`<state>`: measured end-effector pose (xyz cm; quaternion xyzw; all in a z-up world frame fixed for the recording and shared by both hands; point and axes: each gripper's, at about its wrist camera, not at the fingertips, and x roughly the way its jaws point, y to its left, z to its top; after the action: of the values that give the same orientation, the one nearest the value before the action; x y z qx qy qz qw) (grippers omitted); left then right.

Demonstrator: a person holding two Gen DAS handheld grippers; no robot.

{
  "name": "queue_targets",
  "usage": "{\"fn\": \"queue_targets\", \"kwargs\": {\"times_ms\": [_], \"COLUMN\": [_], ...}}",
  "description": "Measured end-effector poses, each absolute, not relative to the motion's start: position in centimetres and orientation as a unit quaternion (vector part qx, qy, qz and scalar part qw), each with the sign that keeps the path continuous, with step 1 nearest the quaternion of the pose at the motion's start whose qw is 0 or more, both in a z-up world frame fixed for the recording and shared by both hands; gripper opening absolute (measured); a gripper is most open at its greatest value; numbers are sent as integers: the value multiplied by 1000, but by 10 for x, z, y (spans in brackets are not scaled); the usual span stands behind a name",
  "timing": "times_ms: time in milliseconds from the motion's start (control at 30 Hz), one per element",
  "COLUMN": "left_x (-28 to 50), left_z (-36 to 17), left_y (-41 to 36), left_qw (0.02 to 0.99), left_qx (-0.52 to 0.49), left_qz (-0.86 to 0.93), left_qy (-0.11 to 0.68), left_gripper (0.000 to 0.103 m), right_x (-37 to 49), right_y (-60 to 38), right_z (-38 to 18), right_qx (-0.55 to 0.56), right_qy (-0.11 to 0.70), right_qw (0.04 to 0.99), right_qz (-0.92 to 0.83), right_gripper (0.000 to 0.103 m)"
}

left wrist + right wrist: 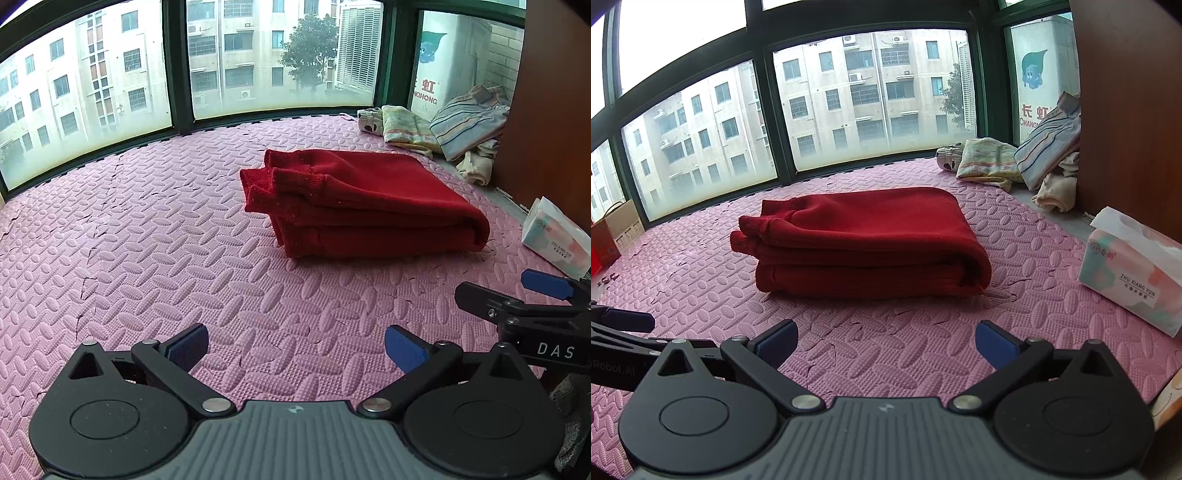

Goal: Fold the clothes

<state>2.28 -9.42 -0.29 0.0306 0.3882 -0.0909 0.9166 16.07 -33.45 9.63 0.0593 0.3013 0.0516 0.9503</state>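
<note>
A red knit garment (365, 199) lies folded into a thick rectangle on the pink foam mat (147, 240); it also shows in the right wrist view (864, 240), with ribbed cuffs at its left end. My left gripper (295, 347) is open and empty, held over the mat a short way in front of the garment. My right gripper (886, 345) is open and empty, also short of the garment. The right gripper shows at the right edge of the left wrist view (535, 295), and the left gripper shows at the left edge of the right wrist view (624, 325).
A pile of unfolded clothes (443, 125) lies in the far right corner, also in the right wrist view (1015, 162). A tissue pack (1130, 273) sits on the mat's right side by a wooden panel (1130, 110). Windows (258, 59) bound the far side. A cardboard box (617, 229) stands far left.
</note>
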Motion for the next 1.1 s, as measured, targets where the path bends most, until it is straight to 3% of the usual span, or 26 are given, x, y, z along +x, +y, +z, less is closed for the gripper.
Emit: {"fn": "queue_targets", "kwargs": {"times_ms": [1100], "left_x": [61], "left_z": [-18], "left_y": [-104], "left_qw": [901], "left_qx": [59], "left_qz": [-99], "left_qy": [419], "left_gripper": [103], "right_x": [201], "right_y": [-337], "right_z": [84], "right_qx": [61], "right_qy": [332], "right_qw": [940], "right_qz": [42], "right_gripper": [103]}}
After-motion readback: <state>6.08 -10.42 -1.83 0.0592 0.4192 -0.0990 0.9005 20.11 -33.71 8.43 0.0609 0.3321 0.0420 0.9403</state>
